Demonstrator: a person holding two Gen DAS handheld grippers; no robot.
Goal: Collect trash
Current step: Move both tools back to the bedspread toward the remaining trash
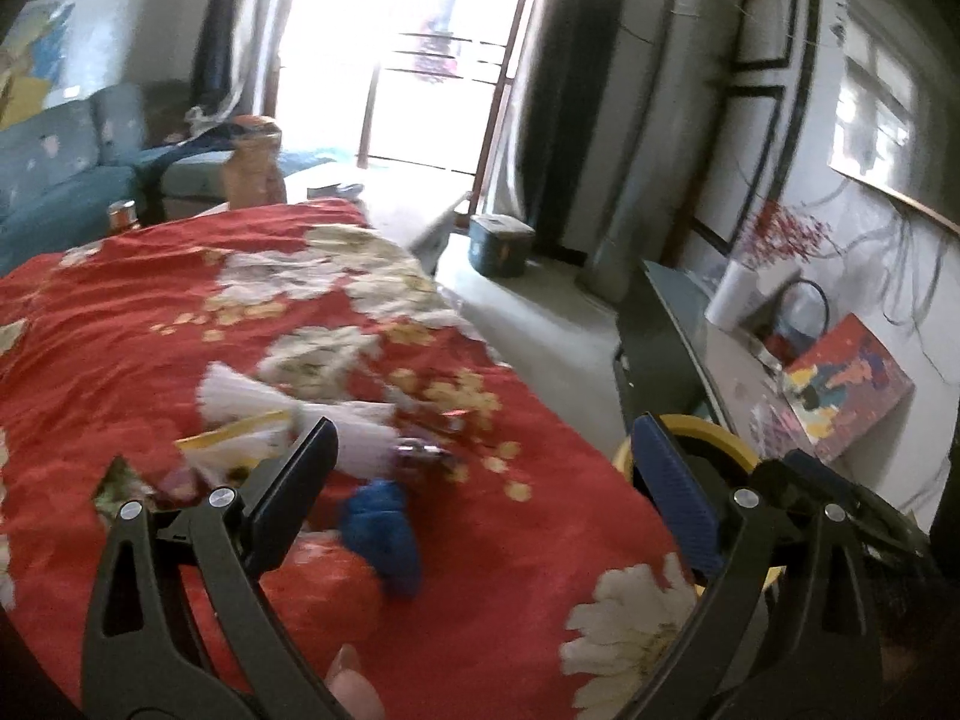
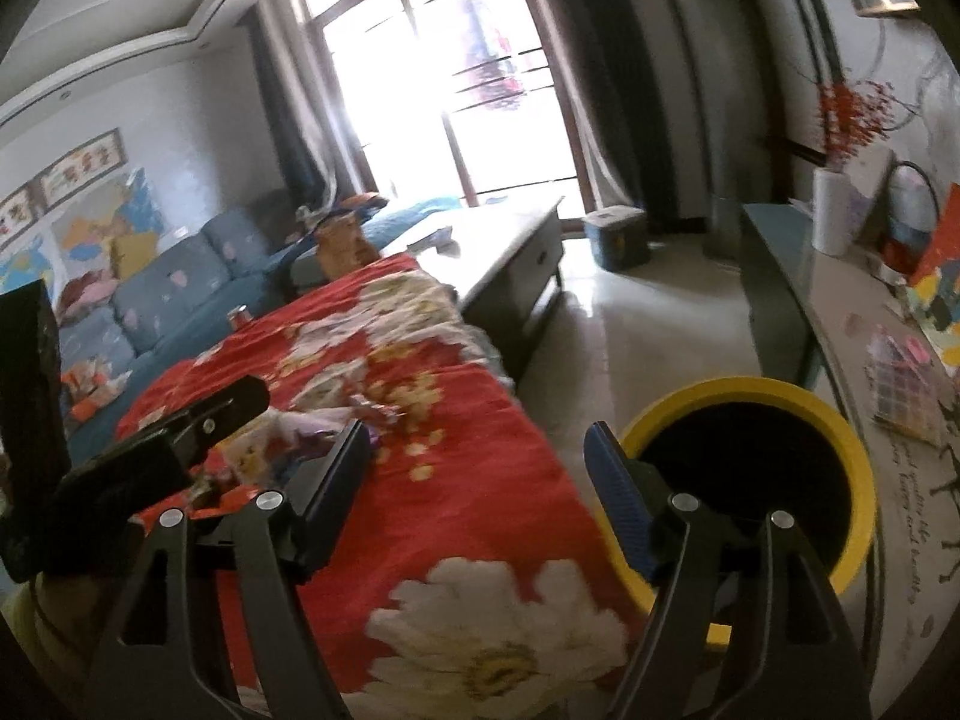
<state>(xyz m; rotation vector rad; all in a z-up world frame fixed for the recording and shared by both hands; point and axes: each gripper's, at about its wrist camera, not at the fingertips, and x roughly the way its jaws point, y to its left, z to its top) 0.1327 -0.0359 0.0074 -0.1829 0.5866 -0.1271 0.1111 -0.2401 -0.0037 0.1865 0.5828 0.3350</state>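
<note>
Between the left gripper's (image 1: 480, 480) parted jaws, blue crumpled trash (image 1: 381, 525) on red cloth (image 1: 150, 312).

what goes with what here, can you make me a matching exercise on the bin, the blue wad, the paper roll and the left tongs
Things:
1. bin
2. blue wad
3. paper roll
4. left tongs

Places or states:
A. on the red flowered cloth
B. upright on the side cabinet by the wall
C. open, nothing between the fingers
D. yellow rim, on the floor beside the cloth-covered table

Pairs: 1-D, 2-A, 3-B, 4-C
</note>
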